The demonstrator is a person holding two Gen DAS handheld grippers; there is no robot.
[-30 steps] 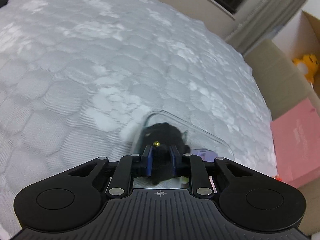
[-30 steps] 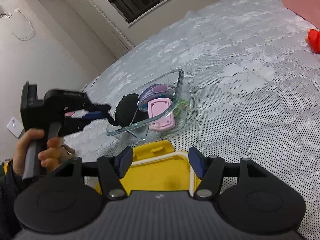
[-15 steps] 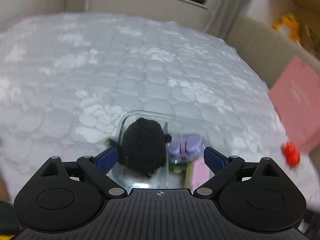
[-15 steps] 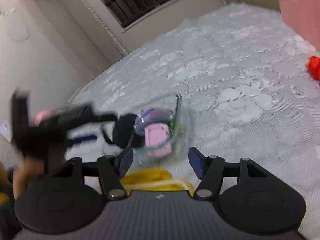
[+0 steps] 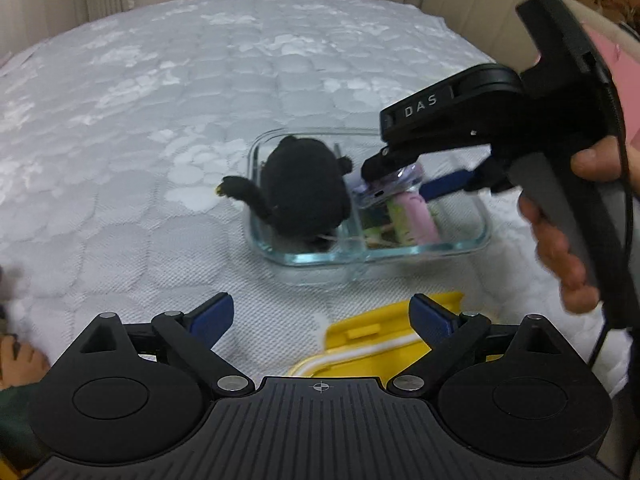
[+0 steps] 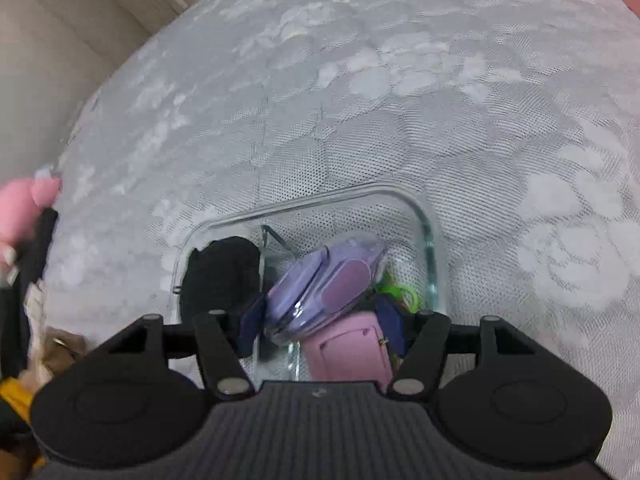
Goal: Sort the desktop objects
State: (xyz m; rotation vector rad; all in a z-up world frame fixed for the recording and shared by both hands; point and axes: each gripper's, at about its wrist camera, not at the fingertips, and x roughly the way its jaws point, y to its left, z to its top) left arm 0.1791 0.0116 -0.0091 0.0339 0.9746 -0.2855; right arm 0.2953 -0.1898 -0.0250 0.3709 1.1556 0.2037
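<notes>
A clear glass container point(image 5: 460, 249) sits on the quilted grey bed cover. A black plush toy point(image 5: 304, 188) lies in its left compartment. A purple case point(image 5: 394, 186) and a pink case point(image 5: 416, 218) lie in the right one. My left gripper point(image 5: 320, 316) is open and empty, well short of the container. My right gripper point(image 6: 320, 322) is open inside the container, its fingers on either side of the purple case point(image 6: 324, 284), above the pink case point(image 6: 348, 352). The black toy point(image 6: 220, 280) is to its left. The glass rim point(image 6: 430, 240) shows around them.
A yellow lid point(image 5: 384, 344) lies on the cover just ahead of my left gripper. A pink box point(image 5: 624, 92) stands at the right edge. A green item point(image 6: 400, 292) lies in the right compartment. A pink object point(image 6: 24, 204) is at the far left.
My left gripper let go of the black toy in the container, opened and pulled back. My right gripper moved forward into the container over the purple case.
</notes>
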